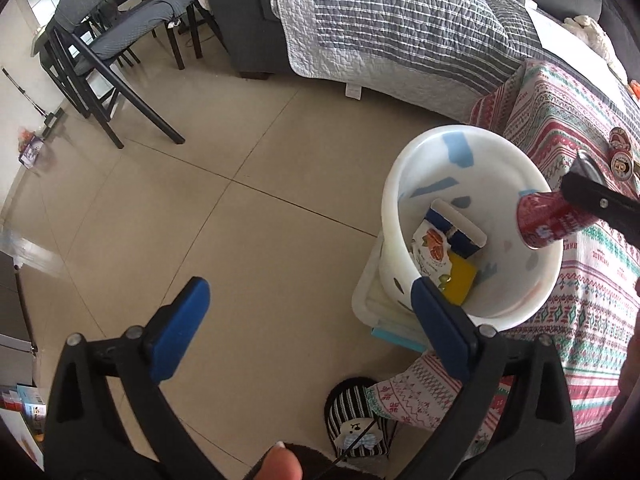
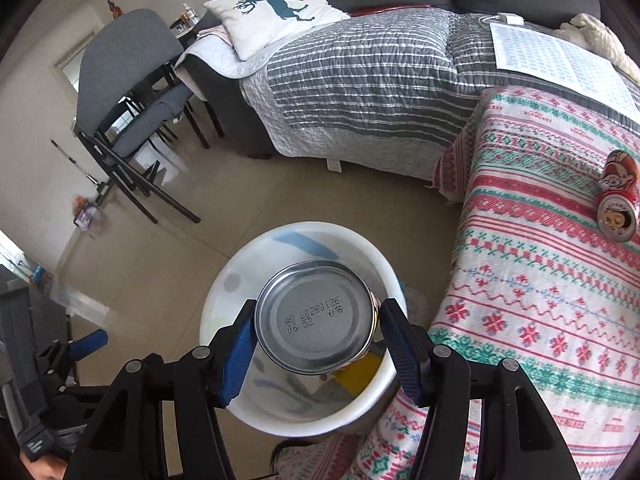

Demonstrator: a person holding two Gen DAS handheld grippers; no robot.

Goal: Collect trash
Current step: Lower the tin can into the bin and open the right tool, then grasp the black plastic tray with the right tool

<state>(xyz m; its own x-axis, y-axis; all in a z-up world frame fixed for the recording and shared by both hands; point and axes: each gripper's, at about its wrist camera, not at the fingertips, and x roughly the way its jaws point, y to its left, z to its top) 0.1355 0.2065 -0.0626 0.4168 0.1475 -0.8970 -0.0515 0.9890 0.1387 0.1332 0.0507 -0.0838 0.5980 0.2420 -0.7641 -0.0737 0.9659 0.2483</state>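
Red can (image 2: 316, 316) held over the mouth of the white bucket (image 2: 224, 296), bottom end toward the right wrist camera; printed date code on the grey base is partly legible. From the left wrist view the same can (image 1: 548, 220) sits above the bucket's far rim (image 1: 400, 184), its rear part covered by the black finger holding it.

Hidden or unclear: the can blocks most of the bucket interior in the right wrist view. In the left wrist view the interior shows a printed snack pouch (image 1: 430, 250), a yellow item (image 1: 464, 284) and a blue-and-white carton (image 1: 456, 228), overlapping; their lower parts are hidden. The bucket's base is cut off by the left gripper's right finger. Whatever the bucket stands on is only partly seen, a pale lid-like piece (image 1: 366, 296).

Right gripper (image 2: 318, 330): clamped on the red can, both blue pads against its sides.

Left gripper (image 1: 308, 324): jaws spread wide, nothing between them, only floor tile (image 1: 240, 240) behind. Its right finger overlaps the bucket's near rim in the picture; contact cannot be told.

Second can (image 2: 618, 196) lies on its side on the patterned cloth (image 2: 540, 320), opening toward the camera, well apart from the bucket. Striped quilt (image 2: 360, 80) on the sofa beyond, with a deer pillow (image 2: 276, 16).
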